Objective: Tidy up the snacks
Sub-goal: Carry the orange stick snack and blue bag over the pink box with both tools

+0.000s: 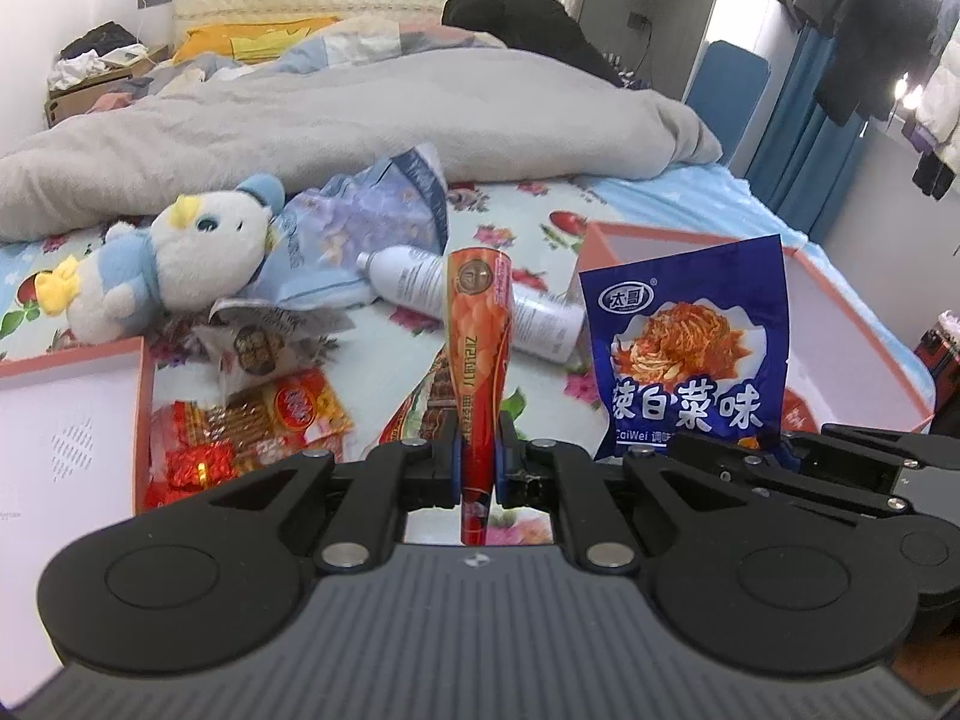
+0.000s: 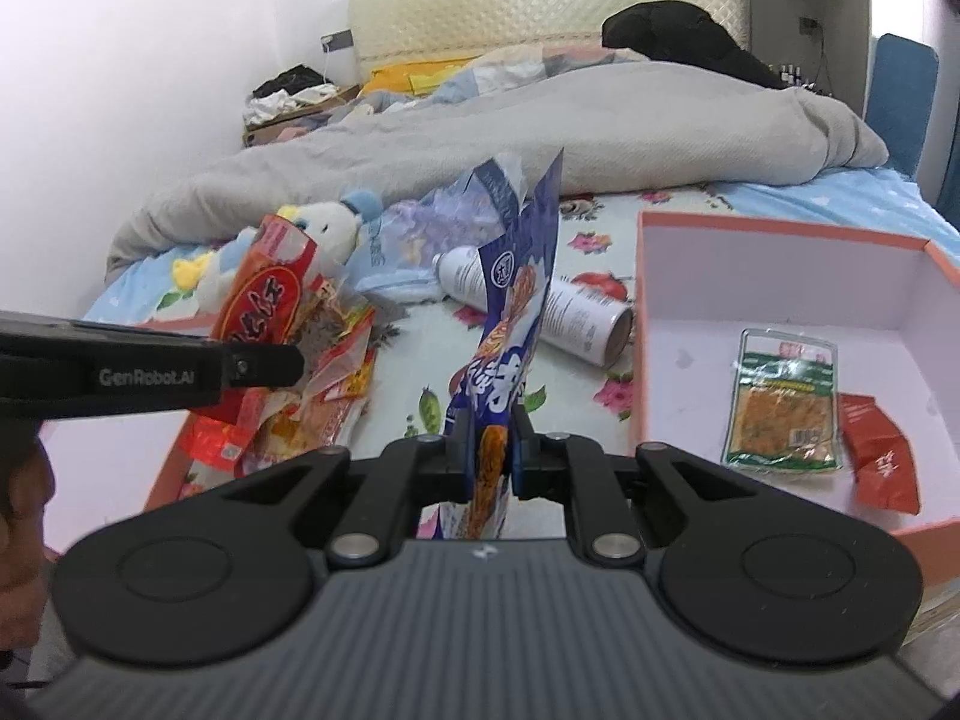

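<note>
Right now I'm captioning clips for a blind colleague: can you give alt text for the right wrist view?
The right claw is shut on a blue snack packet, held above a floral bedsheet. To its right, an open pink box holds a clear green-labelled packet and a red packet.

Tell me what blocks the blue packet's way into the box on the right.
Nothing visible does. The right gripper holds the blue snack packet above the bed, left of the open pink box. The white spray can lies farther back, not across that path.
</note>
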The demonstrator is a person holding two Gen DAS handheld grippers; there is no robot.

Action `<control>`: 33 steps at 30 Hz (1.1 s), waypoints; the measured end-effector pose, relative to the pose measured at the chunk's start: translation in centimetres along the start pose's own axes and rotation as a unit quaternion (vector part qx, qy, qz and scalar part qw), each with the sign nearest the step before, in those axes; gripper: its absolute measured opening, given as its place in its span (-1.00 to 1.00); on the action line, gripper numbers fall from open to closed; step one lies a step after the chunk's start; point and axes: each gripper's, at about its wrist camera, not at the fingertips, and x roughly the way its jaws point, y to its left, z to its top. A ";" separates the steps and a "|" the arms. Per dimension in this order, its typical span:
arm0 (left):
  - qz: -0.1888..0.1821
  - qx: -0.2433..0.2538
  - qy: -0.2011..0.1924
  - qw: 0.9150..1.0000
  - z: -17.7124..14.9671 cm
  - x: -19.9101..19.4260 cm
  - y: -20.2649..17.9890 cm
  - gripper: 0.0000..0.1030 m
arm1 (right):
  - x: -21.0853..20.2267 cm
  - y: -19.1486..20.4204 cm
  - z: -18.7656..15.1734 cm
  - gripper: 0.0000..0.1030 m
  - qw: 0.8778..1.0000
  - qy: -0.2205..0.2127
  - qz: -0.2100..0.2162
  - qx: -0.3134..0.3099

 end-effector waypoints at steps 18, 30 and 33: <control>-0.023 0.002 -0.063 0.998 8.1 -3.6 -5.9 -0.78 | -4.7 -3.8 7.4 -0.73 0.997 -0.076 -0.014 0.004; -0.049 0.023 -0.075 0.996 12.6 -1.8 -11.6 -0.78 | -5.0 -8.9 10.2 -0.73 0.995 -0.093 -0.039 0.014; -0.057 0.030 -0.067 0.996 13.3 -0.1 -13.0 -0.78 | -4.5 -10.6 10.3 -0.73 0.994 -0.089 -0.052 0.021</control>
